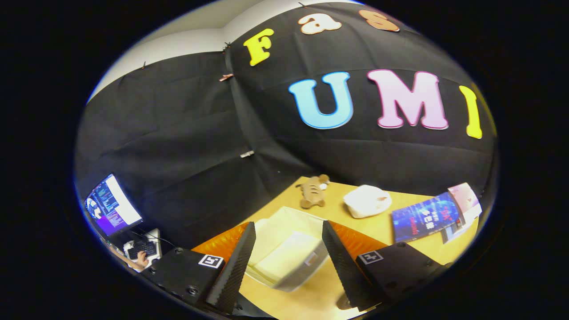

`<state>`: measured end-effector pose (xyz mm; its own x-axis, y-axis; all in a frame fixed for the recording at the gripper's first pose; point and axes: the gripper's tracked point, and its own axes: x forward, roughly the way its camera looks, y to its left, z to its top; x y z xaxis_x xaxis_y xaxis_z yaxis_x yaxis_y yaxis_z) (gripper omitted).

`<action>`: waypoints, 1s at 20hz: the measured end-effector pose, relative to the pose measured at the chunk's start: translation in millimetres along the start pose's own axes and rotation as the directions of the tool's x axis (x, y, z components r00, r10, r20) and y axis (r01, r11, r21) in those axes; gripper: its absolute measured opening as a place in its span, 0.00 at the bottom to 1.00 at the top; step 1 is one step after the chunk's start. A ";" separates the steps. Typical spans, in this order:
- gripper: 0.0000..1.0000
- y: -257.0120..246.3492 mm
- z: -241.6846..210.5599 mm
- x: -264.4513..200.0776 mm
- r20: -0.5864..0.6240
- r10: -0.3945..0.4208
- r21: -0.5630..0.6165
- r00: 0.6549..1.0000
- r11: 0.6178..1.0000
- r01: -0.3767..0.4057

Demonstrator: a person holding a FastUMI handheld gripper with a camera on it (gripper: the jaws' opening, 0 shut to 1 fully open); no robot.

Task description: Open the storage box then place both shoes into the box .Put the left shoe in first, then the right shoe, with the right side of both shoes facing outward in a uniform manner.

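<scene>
yellow wooden table [400, 231] under black cloth walls; hand-held gripper [289, 249] spread above storage box [284, 253].

Bright, even overhead light on the table [400, 226]; sharp centre, strong fisheye bending toward edges.

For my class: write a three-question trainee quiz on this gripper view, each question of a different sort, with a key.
1. True or false: the gripper is shut on the plush toy.
2. Multiple choice: what lies between the fingers? A) the open storage box B) the white bundle C) the booklet
3. Fill in: the plush toy lies on the table beyond the box, near the black ____ wall.

Key: 1 false, the fingers are spread with nothing pressed. 2 A. 3 cloth.
</scene>
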<state>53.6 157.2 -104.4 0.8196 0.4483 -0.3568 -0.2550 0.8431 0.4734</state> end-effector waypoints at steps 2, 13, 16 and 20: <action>0.94 -29.9 -17.5 -18.7 -0.008 -0.084 -0.003 0.996 0.996 0.084; 0.88 -165.3 -186.5 -42.3 -0.252 -0.405 -0.075 0.879 0.914 0.400; 0.81 -197.0 -222.2 -27.5 -0.315 -0.449 -0.091 0.836 0.891 0.444; 0.72 -222.9 -254.3 -4.4 -0.371 -0.486 -0.114 0.792 0.870 0.480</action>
<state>-23.6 42.8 -413.2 0.5823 0.0555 -0.8111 0.1135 0.9823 0.1488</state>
